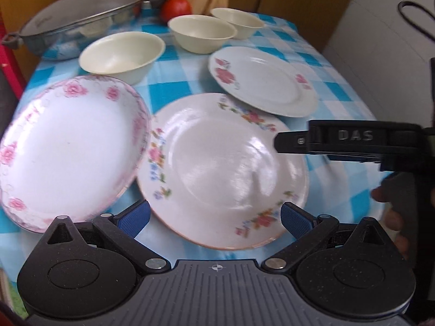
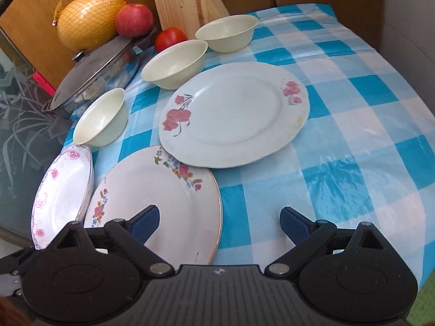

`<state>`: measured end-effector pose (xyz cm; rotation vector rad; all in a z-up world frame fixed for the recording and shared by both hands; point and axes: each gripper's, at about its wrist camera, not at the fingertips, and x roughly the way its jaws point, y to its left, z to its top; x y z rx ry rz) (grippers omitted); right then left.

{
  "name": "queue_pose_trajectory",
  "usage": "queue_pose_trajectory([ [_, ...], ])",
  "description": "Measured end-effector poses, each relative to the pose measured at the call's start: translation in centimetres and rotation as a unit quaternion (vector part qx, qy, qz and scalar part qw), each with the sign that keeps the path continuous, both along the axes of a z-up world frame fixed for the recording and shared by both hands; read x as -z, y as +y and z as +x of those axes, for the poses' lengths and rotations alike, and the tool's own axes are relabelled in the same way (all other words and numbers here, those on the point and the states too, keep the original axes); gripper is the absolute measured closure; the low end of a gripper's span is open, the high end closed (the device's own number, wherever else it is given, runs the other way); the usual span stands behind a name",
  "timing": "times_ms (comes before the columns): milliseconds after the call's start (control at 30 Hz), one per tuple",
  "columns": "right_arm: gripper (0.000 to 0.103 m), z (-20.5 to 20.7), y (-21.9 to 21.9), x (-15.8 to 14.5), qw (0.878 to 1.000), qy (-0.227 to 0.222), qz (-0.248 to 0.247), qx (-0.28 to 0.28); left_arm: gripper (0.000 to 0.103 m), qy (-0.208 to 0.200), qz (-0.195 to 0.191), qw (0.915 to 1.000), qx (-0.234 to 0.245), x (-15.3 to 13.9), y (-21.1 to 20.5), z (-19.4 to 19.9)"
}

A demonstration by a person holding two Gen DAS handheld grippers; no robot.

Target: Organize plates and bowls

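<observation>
From left wrist, right claw [image 1: 288, 141] state unclear; left claw [image 1: 214, 218] spread. Pomelo [image 2: 88, 20] whole only from right wrist.

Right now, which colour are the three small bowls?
Plain cream bowls, no pattern; right wrist view shows them best.

**Both grippers spread wide, holding nothing**

The left gripper [image 1: 214, 218] has its blue-padded fingers [image 1: 136, 217] wide apart, with nothing between them. The right gripper [image 2: 219, 224] is likewise spread, its fingers [image 2: 295, 226] gripping nothing. Seen from the left wrist, the right gripper [image 1: 350, 142] reaches in sideways from the right, with the person's hand [image 1: 391, 217] gripping behind it.
</observation>
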<state>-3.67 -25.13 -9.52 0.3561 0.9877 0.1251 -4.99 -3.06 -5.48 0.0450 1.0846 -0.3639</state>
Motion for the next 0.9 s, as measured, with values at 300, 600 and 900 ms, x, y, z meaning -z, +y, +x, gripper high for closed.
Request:
queue_pose_trajectory([
  [300, 0.029, 1.1, -0.5, 0.1, 0.999, -0.004, 0.036, -0.028, 0.000, 0.016, 0.023, 0.9994, -0.020, 1.0, -1.1, 1.6],
  [600, 0.048, -0.6, -0.7, 0.0, 0.998, -0.005, 0.030, -0.057, 0.000, -0.008, 0.042, 0.9988, 0.024, 1.0, -2.8, 0.4],
  [900, 0.049, -2.0, -0.5, -0.1, 0.995, -0.002, 0.019, -0.099, 0.000, 0.003, 0.035, 0.9978, 0.056, 1.1, -1.9, -0.5],
])
